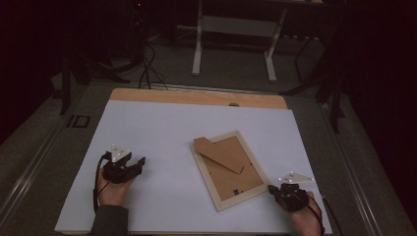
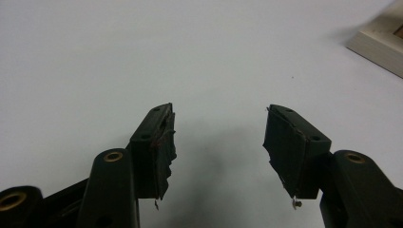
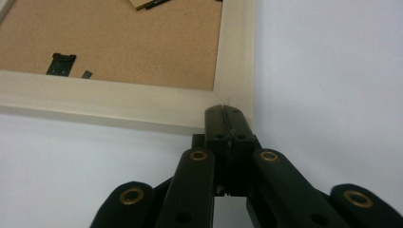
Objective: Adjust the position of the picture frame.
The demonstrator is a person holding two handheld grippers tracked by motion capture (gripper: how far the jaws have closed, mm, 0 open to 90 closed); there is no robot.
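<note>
**Right claw pinched shut at frame corner, left claw idle and wide**

Picture frame [image 1: 227,169] lies face-down on the white surface [image 1: 162,128], brown backing board up, easel stand [image 1: 220,155] flat across it, slightly right of centre and skewed. Right claw [image 3: 223,113] has its jaws pressed together with nothing between them, tip at the near right corner of the frame, touching or just short of it; can't tell which. Left claw [image 2: 218,142] sits well apart on the left, jaws wide, nothing in them, bare surface below.

Risks, judged: closed tip pushing the corner would slide or spin the light frame across the smooth surface, since the other claw isn't bracing it. Prying under the edge could flip it or slip off.
</note>
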